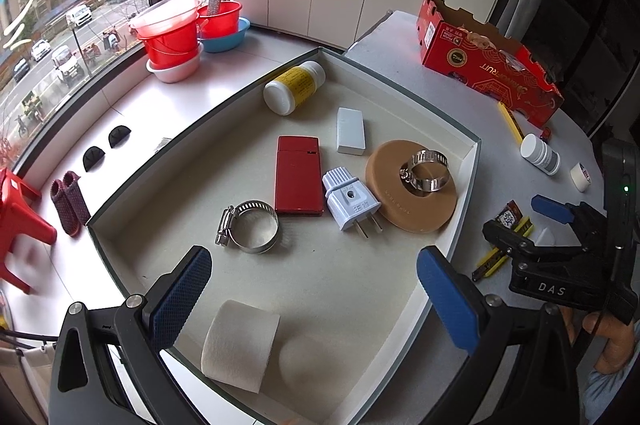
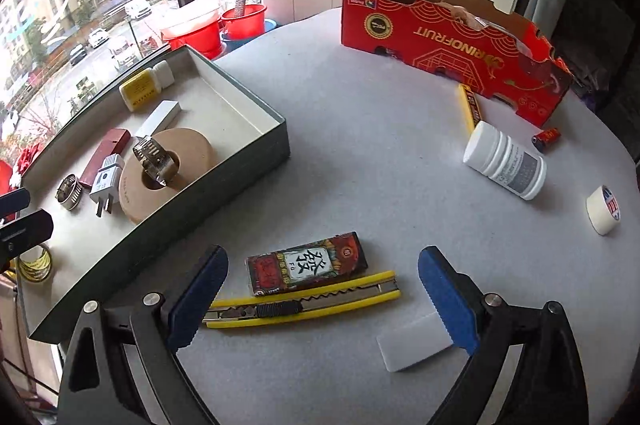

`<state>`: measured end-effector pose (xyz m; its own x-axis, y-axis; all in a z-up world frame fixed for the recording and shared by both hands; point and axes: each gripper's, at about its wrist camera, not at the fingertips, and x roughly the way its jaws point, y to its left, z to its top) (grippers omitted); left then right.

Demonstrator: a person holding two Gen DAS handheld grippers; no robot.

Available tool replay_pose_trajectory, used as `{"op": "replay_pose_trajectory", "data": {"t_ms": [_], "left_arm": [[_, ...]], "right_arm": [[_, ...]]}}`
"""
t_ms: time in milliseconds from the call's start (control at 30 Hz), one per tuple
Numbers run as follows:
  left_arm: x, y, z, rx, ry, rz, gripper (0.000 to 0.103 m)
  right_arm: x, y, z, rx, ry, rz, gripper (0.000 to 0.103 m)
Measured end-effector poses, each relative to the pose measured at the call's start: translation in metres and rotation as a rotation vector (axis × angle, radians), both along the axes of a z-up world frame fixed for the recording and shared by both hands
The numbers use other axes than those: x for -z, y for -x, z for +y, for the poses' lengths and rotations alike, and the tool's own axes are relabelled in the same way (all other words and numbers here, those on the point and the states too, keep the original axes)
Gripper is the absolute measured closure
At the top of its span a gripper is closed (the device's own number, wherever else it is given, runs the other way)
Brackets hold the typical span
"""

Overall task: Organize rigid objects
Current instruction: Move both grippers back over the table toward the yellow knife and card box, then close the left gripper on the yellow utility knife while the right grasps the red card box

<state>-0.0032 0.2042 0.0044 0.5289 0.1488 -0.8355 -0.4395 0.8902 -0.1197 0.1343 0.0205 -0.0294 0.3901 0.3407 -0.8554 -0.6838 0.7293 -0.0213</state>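
Mahjong-print box [image 2: 307,265] lying on grey table beside yellow utility knife [image 2: 302,301] | right gripper [image 2: 322,299] hovering wide open, holding nothing | I'd be pinching box only, lifting clear of knife, heading for tray [image 2: 224,185]

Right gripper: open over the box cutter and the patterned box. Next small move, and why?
Probably lower the right gripper and close on the yellow box cutter. Its jaws stand open and empty, the cutter lies on the table between the pads, nearest them, still outside the tray. The patterned box touches it, so grip low.
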Motion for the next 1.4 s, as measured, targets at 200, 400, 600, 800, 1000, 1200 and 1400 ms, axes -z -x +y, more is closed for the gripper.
{"op": "replay_pose_trajectory", "data": {"t_ms": [200,400,600,800,1000,1200,1400], "left_arm": [[-0.001,-0.005,-0.008,0.024,-0.003,0.009,0.0],[-0.008,-0.014,-0.035,0.108,-0.002,-0.008,0.0],[-0.012,-0.03,-0.094,0.32,-0.05,-0.004,0.0],[0.001,-0.063,-0.169,0.553,-0.133,0.028,0.0],[0.039,-0.099,-0.205,0.639,-0.233,0.151,0.0],[0.047,-0.124,-0.19,0.548,-0.245,0.119,0.0],[0.05,-0.121,-0.186,0.55,-0.227,0.098,0.0]], "right_arm": [[0.018,-0.008,0.011,-0.031,0.023,0.052,0.007],[0.013,-0.013,-0.02,0.076,0.036,0.047,0.032],[-0.015,-0.018,-0.093,0.313,-0.072,0.023,0.032],[-0.031,0.001,-0.163,0.445,-0.115,0.044,0.032],[-0.02,0.027,-0.215,0.535,-0.139,0.109,0.032],[-0.005,0.04,-0.223,0.52,-0.138,0.133,0.032],[0.003,0.047,-0.217,0.475,-0.076,0.087,0.031]]}}
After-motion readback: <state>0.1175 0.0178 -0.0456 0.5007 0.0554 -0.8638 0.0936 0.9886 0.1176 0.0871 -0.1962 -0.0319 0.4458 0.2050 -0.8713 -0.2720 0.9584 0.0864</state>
